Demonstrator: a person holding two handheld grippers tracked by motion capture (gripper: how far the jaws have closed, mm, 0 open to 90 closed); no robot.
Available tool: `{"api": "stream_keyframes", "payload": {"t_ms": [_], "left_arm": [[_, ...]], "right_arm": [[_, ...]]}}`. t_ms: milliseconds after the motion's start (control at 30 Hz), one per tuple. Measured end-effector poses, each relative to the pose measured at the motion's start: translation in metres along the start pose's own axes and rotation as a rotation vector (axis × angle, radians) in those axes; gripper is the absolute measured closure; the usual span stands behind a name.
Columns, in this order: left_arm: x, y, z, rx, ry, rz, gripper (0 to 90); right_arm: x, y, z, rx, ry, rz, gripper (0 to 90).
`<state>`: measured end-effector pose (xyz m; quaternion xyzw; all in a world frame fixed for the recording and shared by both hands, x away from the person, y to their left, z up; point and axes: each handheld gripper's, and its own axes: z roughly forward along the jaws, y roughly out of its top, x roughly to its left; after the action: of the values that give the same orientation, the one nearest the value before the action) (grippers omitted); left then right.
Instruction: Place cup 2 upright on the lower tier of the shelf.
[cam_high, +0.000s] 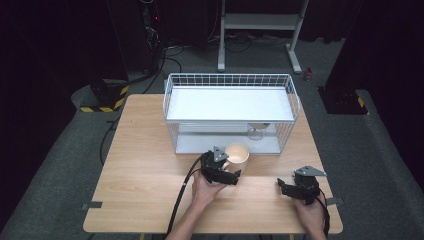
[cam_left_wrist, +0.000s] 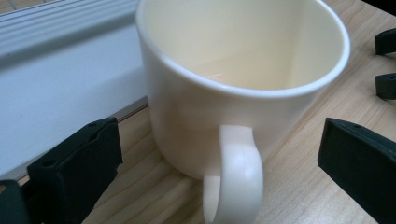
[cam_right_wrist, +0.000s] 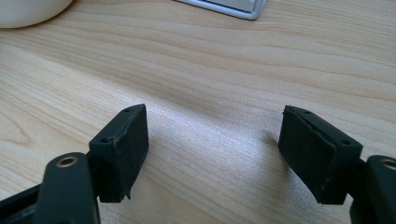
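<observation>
Left gripper view: mug (cam_left_wrist: 233, 84) handle btwn open left tongs (cam_left_wrist: 219, 158).

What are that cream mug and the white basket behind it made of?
The mug looks like glazed ceramic, or possibly hard plastic: smooth, glossy, thick rim and moulded handle. The basket seems white-coated metal wire, judging by its thin grid walls, with flat matte white shelves inside.
</observation>
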<state>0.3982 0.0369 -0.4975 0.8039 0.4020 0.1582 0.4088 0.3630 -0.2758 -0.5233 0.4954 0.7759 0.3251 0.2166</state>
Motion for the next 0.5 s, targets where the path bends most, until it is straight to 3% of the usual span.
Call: {"api": "stream_keyframes", "payload": {"t_ms": [133,500], "left_arm": [[-0.001,0.001,0.004,-0.019,-0.01,-0.019,0.1],[-0.002,0.006,0.012,-0.013,0.007,-0.024,0.1]], "right_arm": [[0.0,0.0,0.0,-0.001,0.0,-0.003,24.5],[0.0,0.0,0.0,-0.001,-0.001,-0.002,24.6]]}}
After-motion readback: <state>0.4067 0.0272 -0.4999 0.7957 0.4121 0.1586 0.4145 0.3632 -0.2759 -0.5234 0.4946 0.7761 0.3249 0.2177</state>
